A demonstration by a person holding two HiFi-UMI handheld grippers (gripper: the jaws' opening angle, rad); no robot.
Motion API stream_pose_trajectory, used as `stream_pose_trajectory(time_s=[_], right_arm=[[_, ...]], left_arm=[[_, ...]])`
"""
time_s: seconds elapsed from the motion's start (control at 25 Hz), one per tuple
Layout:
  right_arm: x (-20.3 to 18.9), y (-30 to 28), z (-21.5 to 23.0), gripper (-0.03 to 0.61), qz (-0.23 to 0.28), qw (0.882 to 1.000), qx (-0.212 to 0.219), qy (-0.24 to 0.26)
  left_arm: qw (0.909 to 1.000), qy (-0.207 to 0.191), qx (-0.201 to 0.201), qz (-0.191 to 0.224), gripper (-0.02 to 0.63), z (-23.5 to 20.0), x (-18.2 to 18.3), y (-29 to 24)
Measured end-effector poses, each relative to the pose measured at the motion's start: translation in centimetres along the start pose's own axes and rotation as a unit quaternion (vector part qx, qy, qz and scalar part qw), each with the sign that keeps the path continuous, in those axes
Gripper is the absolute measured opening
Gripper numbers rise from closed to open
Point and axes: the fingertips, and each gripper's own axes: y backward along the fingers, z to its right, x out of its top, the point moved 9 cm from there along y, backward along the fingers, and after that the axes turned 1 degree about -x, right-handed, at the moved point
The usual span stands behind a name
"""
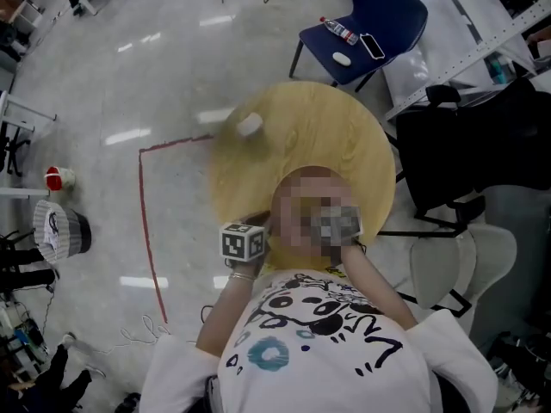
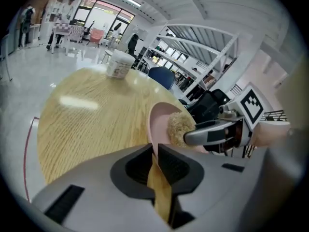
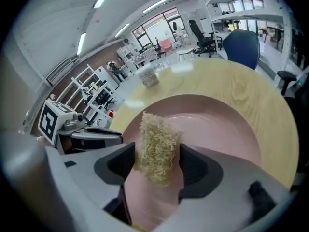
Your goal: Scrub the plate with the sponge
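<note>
The round pale wooden table (image 3: 251, 95) fills the upper right of the right gripper view. Over it, mid-frame, tilts the round pink plate (image 3: 217, 129), its rim clenched in the left gripper (image 2: 155, 152). The right gripper (image 3: 157, 161) grasps the tan fibrous sponge (image 3: 157, 139) at the plate's face. Hard scrubbing could lever the thinly held rim loose

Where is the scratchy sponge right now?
In the right gripper view, the sponge sits pinched in the right gripper, in front of the pink plate that the left gripper holds.
</note>
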Motion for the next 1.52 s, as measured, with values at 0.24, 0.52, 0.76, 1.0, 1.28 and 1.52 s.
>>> stream_pose_trajectory(time_s=[0.24,0.52,0.76,1.0,1.28,1.52], right_arm=[[0.1,-0.7,-1.7,0.214,-0.016,0.995,0.041,0.088],[1.9,-1.5,-0.9,0.183,-0.046,0.985,0.027,0.167],[5.1,-0.5,1.7,0.183,-0.076,0.968,-0.043,0.237],[5.0,0.8,4.0,0.183,-0.127,0.939,-0.099,0.303],[3.2,3.1,6.3,0.183,-0.183,0.926,-0.113,0.309],[0.1,4.8,6.1,0.183,-0.235,0.918,-0.092,0.306]], left_arm=[[0.9992,0.012,0.036,0.014,0.038,1.5,-0.3,-0.6],[0.9980,0.019,0.053,0.027,0.035,2.3,-1.0,-0.6],[0.9967,0.032,0.064,0.038,0.032,2.4,-0.9,-0.6],[0.9946,0.044,0.074,0.057,0.029,2.4,-1.3,-0.5],[0.9916,0.064,0.080,0.079,0.026,2.6,-1.6,-0.6],[0.9894,0.077,0.081,0.092,0.025,2.6,-2.1,-0.3]])
